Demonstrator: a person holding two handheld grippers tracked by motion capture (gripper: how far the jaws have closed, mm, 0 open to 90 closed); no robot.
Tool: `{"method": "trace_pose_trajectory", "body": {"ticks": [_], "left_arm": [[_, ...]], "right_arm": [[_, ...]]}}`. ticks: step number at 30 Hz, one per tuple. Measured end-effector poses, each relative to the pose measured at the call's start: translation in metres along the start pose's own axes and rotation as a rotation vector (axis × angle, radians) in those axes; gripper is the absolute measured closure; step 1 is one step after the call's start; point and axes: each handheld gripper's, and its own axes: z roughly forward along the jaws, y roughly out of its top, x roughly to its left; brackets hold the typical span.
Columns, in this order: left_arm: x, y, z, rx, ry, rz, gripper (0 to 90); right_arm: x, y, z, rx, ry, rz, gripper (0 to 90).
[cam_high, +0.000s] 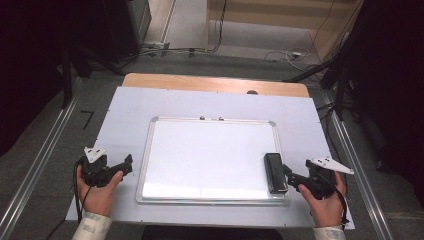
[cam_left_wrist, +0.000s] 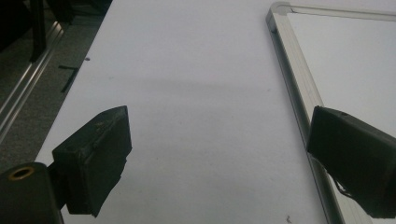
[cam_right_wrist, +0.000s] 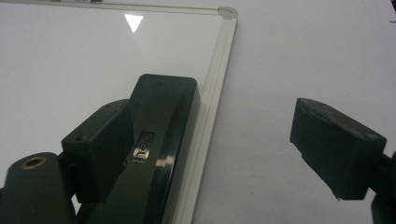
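Eraser's (cam_right_wrist: 161, 154) near end cut off by the bottom edge (label unreadable, too small)

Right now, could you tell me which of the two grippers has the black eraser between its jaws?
The right gripper: its open jaws straddle the black eraser on the whiteboard. The left gripper hangs open over bare table cover.

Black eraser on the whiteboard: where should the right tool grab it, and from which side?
Grip the eraser across its narrow width, near the middle of its length. It lies flat along the whiteboard frame's right edge, long axis running away from the person, so come in from the near end. The right tool is open and already straddles it; probably just close.
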Motion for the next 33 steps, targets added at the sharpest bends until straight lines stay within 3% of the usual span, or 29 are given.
{"method": "trace_pose_trajectory", "body": {"ticks": [13, 22, 33], "left_arm": [[0.0, 0.0, 0.0, 0.001, -0.001, 0.001, 7.1], [0.0, 0.0, 0.0, 0.0, 0.0, 0.001, 7.0], [0.0, 0.0, 0.0, 0.001, -0.002, 0.002, 7.0]], "right_arm": [[-0.018, -0.006, -0.002, 0.013, -0.033, 0.028, 12.2], [-0.027, -0.009, -0.004, 0.013, -0.055, 0.021, 12.2], [-0.044, -0.015, -0.003, 0.041, -0.11, 0.03, 12.2]]}}
